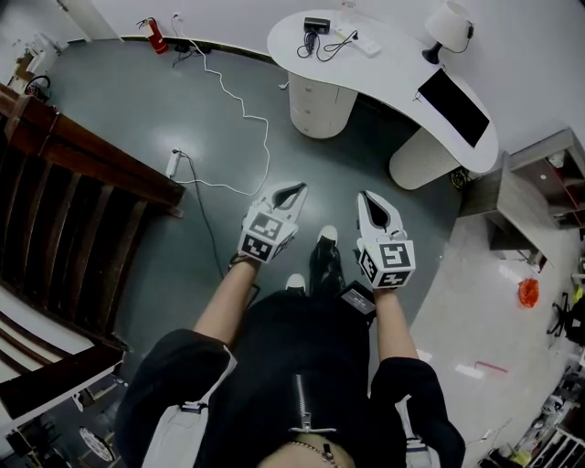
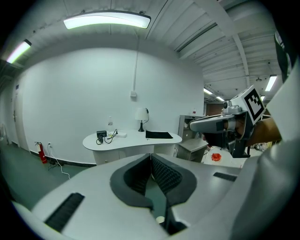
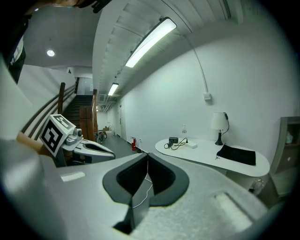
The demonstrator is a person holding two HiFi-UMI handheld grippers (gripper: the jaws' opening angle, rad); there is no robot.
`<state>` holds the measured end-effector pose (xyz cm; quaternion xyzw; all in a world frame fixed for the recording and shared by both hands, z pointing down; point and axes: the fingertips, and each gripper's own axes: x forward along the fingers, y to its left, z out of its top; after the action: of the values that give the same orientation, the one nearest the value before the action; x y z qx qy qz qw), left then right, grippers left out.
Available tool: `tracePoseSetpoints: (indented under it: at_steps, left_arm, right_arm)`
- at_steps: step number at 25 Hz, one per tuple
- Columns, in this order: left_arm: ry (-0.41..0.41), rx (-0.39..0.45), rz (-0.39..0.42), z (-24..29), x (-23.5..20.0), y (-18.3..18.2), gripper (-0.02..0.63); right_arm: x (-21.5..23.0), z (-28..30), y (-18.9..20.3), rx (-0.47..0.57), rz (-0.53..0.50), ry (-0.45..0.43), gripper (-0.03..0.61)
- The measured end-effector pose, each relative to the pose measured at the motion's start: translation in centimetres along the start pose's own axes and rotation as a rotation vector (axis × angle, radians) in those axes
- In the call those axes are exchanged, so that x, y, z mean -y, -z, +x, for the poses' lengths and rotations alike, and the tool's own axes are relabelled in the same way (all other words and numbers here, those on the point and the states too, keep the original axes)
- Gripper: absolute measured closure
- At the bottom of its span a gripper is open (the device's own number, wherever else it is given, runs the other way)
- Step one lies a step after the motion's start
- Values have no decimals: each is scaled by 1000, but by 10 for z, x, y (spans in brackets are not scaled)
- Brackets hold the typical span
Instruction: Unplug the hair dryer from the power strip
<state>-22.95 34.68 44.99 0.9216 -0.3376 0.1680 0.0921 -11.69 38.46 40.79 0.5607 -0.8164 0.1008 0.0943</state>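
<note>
Both tongs were recorded clenched, nothing between them: left gripper [image 1: 294, 189] and right gripper [image 1: 364, 196], well apart from the desk [image 1: 393, 73]. The hair dryer [image 1: 316, 25] was seen only as a small dark shape on the desk, near the power strip [image 1: 358, 41]; its plug could not be made out.

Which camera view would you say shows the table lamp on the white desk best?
The right gripper view: the lamp stands side-on, shade and stem clear. The left gripper view shows it smaller; the head view shows mostly its shade from above.
</note>
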Motion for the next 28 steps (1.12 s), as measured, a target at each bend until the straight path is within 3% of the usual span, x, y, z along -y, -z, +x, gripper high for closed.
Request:
tracePoseSetpoints:
  at_steps: [12, 28]
  left_arm:
    - [-59, -23, -13, 85, -50, -41, 601]
    - [-141, -26, -2, 170, -87, -93, 601]
  right_arm:
    - [72, 85, -37, -2, -7, -78, 574]
    - [161, 159, -77, 33, -18, -161, 574]
